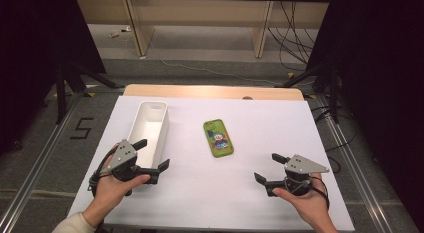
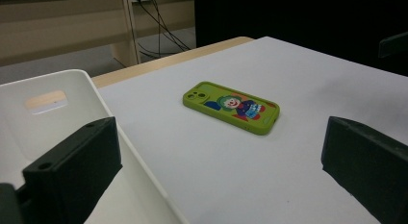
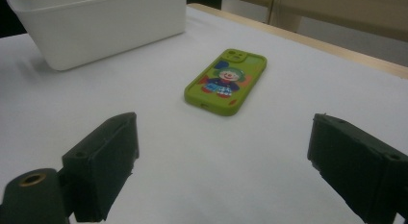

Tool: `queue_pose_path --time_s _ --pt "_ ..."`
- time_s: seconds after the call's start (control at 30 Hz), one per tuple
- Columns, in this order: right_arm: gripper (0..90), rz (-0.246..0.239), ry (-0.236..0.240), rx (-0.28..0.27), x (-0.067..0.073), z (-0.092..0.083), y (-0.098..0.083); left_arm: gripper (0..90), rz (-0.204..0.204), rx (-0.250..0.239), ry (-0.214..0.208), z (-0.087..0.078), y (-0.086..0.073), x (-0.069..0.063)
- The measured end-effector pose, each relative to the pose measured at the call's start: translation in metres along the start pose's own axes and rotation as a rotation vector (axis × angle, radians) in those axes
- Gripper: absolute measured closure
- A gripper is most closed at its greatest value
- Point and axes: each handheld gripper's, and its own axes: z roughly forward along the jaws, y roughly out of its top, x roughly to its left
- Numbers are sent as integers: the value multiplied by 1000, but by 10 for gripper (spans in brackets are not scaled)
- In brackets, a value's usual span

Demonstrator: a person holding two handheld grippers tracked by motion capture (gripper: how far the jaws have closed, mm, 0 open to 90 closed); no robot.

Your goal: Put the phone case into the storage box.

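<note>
A green phone case (image 1: 218, 138) with a clown picture lies flat on the white table top, also in the left gripper view (image 2: 231, 106) and the right gripper view (image 3: 226, 81). A long white bin (image 1: 148, 129) stands to its left, open side up. My left gripper (image 1: 153, 154) is held at the bin's near end, jaws wide apart, one jaw over the bin's rim, nothing between them. My right gripper (image 1: 270, 168) hovers near the front right, open and holding nothing, well short of the case.
The white table top (image 1: 260, 123) has a wooden strip (image 1: 215, 91) along its far edge. Beyond are a grey floor, desk legs and cables. Dark stands flank both sides. A "5" is marked on the floor (image 1: 81, 128) at the left.
</note>
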Motion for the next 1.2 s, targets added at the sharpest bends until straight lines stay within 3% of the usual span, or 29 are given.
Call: queue_pose_path --time_s 0.77,1.2 --pt "125 4 0 1 2 3 1 0 -6 -2 1 0 0 0" --pt "218 -5 -6 -9 2 14 5 4 -7 3 -3 2 0 -1"
